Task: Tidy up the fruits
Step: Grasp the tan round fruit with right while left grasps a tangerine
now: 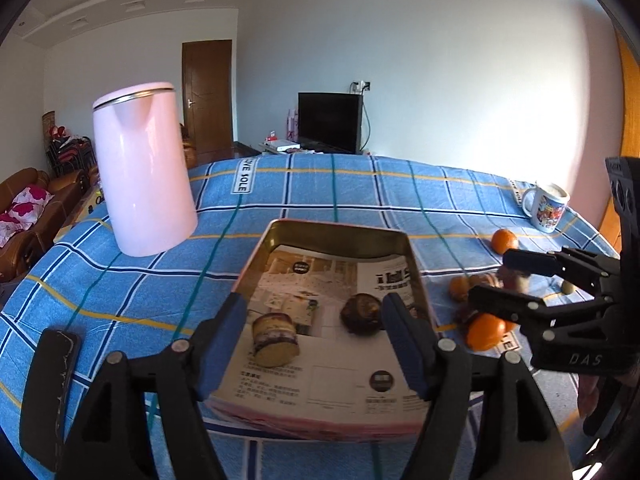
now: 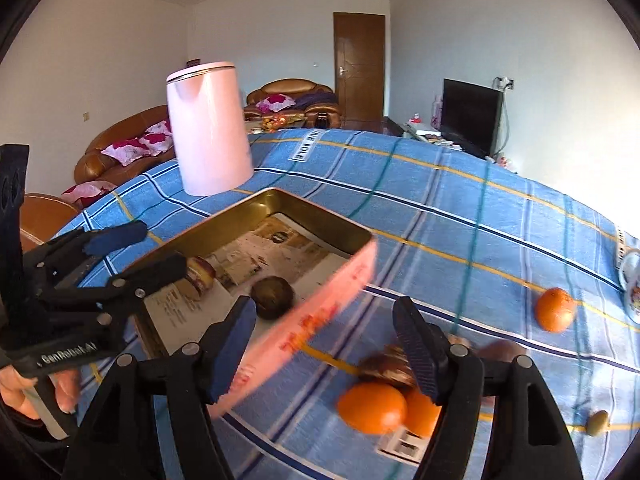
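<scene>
Left wrist view: left gripper (image 1: pixel 314 340) parted, empty, over tin box (image 1: pixel 340 236) on counter (image 1: pixel 360 192); two brown fruits (image 1: pixel 361 314) inside. Right wrist view: right gripper (image 2: pixel 326 350) parted, empty, above oranges (image 2: pixel 372 407) beside tin.

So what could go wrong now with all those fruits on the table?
The oranges lie loose outside the tin, so a bump from the open right gripper might roll them away. One orange sits far off near the mug and could be forgotten.
</scene>
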Motion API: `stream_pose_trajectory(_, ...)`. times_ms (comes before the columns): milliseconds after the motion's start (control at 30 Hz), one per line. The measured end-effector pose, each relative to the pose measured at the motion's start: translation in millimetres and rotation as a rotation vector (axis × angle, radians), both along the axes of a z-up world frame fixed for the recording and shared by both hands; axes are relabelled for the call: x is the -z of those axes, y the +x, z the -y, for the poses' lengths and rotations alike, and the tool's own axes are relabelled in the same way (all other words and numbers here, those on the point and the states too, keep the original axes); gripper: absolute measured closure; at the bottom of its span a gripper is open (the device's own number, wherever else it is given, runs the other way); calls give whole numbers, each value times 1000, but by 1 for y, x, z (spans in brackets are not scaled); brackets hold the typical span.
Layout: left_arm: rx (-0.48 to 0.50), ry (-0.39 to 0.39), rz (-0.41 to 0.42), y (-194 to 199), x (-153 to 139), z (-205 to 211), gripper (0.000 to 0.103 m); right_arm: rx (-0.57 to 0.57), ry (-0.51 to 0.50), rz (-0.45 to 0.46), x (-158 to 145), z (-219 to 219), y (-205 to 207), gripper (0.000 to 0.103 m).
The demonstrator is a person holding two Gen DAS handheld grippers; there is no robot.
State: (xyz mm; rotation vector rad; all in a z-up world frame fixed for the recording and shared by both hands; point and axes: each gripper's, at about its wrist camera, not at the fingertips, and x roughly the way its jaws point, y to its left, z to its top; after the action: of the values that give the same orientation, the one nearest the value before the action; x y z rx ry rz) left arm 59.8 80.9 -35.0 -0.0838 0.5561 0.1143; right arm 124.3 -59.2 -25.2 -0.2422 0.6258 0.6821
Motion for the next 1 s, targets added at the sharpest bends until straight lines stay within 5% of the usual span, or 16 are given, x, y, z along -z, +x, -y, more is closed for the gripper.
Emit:
stream_pose_trajectory(233, 125, 14, -22, 9, 5, 69, 30, 291, 6, 48, 4, 126, 7, 27)
stream_pose_trajectory(433, 173, 7, -103, 31, 22, 108, 31, 469, 20, 2, 14, 195, 22, 27)
stream_pose_trajectory(1000, 207, 58, -220, 48, 40, 131, 57, 530, 18, -42, 21, 229, 38, 27)
